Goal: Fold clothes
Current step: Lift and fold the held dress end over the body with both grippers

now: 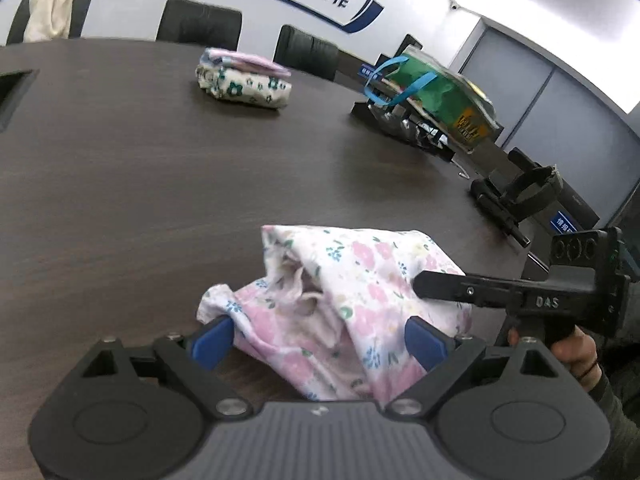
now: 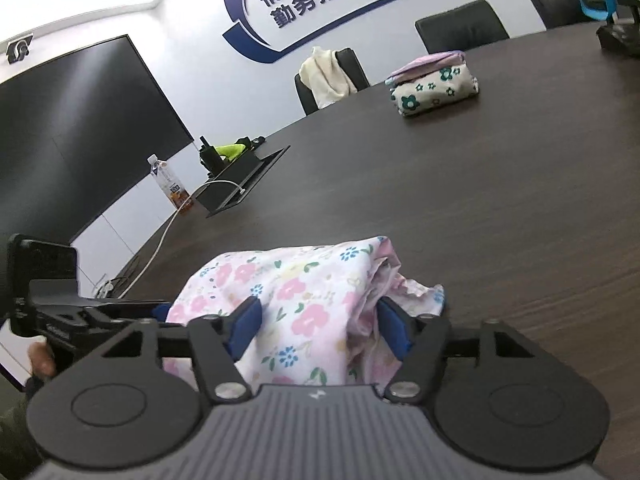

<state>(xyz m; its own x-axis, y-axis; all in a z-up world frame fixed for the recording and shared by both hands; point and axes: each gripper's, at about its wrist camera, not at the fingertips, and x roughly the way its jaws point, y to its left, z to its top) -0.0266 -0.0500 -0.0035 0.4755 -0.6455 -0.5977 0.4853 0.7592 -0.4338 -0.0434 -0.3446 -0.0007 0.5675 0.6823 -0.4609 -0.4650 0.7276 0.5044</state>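
Left wrist view: pink flowered garment (image 1: 352, 300), bunched and partly folded, on the dark surface (image 1: 160, 184) just ahead of the camera. Left claw (image 1: 316, 342) spread wide, blue pads either side of the garment's near edge, not pinching. Right claw (image 1: 424, 282) reaches in from the garment's right, one black finger lying on the cloth.

Right wrist view: right claw (image 2: 318, 332) partly spread around the garment (image 2: 296, 300); cannot tell if the pads press it. Folded stack (image 2: 434, 80) well beyond the garment.

Risk, as judged: the loose ruffled end (image 2: 420, 292) beside the garment's right fold may spill out, because neither claw holds firmly. A one-sided pull would undo the fold.
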